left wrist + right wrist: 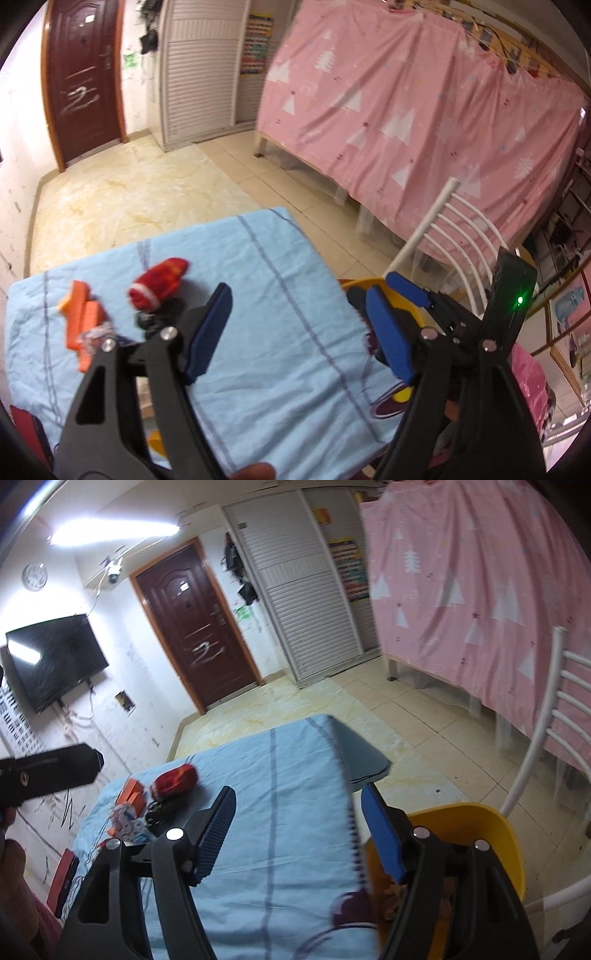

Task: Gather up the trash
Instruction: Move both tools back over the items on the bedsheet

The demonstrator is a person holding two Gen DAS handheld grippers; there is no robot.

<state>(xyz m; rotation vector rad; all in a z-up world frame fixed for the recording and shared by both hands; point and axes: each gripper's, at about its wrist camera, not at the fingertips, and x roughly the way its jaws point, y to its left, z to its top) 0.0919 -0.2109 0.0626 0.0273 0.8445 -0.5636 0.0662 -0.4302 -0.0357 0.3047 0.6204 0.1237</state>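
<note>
Both grippers, left (295, 332) and right (299, 834), are held wide open and empty above the blue-clothed table (258, 369). Between pickups, it seems: a red wrapper (159, 286) and orange scraps (83, 314) lie far-left, well apart from the yellow bin (480, 834); a reach leftward is called for.
</note>
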